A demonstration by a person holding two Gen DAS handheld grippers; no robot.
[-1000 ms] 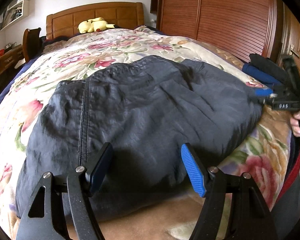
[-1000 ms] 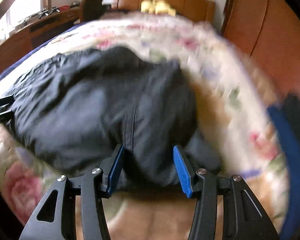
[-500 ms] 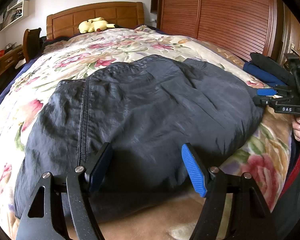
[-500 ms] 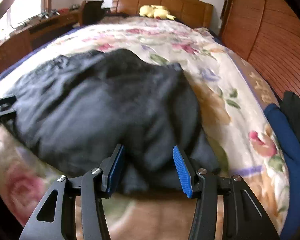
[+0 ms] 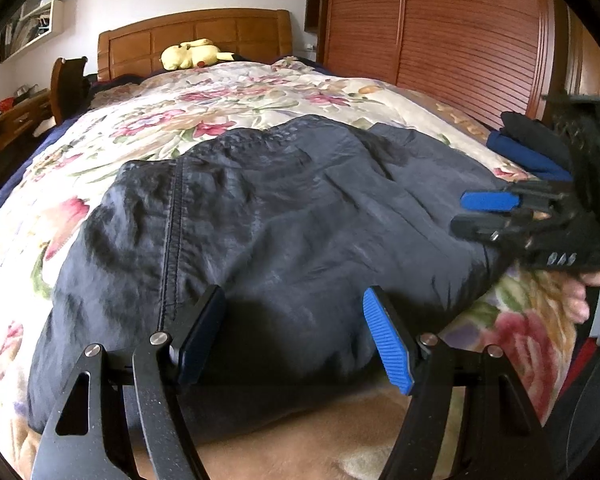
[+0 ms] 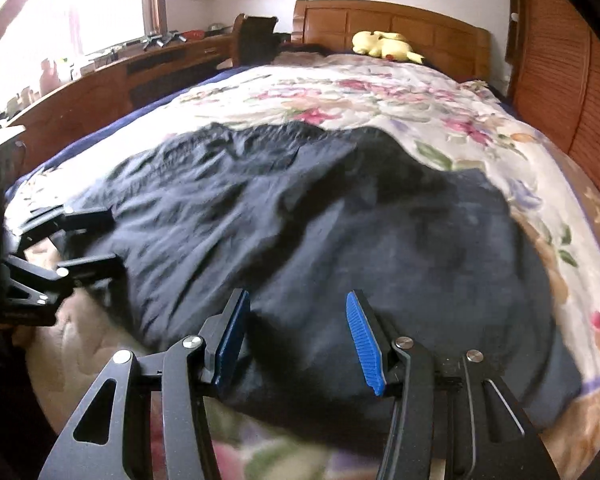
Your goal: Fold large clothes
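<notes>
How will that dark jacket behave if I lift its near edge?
The dark jacket will probably drape and sag: it lies crumpled in soft folds on the floral quilt. Its faint sheen suggests thin, slippery cloth, so it may slide from a shallow pinch. Likely light for its size.

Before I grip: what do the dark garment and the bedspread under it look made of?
Dark garment: looks like thin woven synthetic, perhaps nylon; slight sheen, fine crinkles, a stitched seam. Floral bedspread: looks like soft matte quilted cloth, going by its puffed surface with stitch lines; fibre not tellable.
</notes>
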